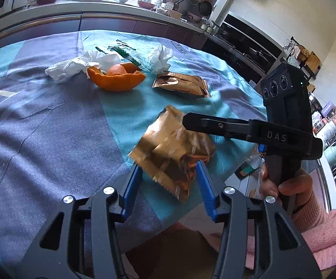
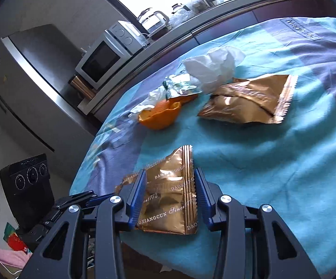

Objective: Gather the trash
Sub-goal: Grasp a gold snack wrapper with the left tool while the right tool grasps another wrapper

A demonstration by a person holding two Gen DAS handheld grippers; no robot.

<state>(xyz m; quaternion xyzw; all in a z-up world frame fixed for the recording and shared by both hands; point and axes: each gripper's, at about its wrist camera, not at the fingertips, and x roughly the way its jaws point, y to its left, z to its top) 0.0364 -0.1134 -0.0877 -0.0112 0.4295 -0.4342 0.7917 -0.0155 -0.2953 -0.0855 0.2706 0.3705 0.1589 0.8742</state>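
Note:
A gold snack wrapper [image 1: 170, 148] [image 2: 170, 200] hangs near the front edge of the blue-clothed table [image 1: 51, 127] [image 2: 284, 162]. My right gripper [image 2: 170, 186] is shut on it, and the foil fills the gap between its blue pads. In the left wrist view that gripper [image 1: 186, 122] comes in from the right, at the wrapper's top. My left gripper [image 1: 168, 174] is open, with the blurred lower end of the wrapper between its fingers. Farther back lie a second gold wrapper [image 1: 181, 84] [image 2: 249, 102], an orange peel [image 1: 116, 79] [image 2: 161, 114], crumpled white tissues [image 1: 70, 67] [image 2: 214, 67] and a green-printed wrapper [image 1: 121, 53] [image 2: 179, 86].
A dark kitchen counter [image 1: 121, 23] runs behind the table, with a microwave [image 2: 102, 60] and a kettle [image 2: 154, 21] on it. A steel fridge [image 2: 28, 69] stands at the left. A hand in a pink sleeve [image 1: 291, 190] holds the right gripper's handle.

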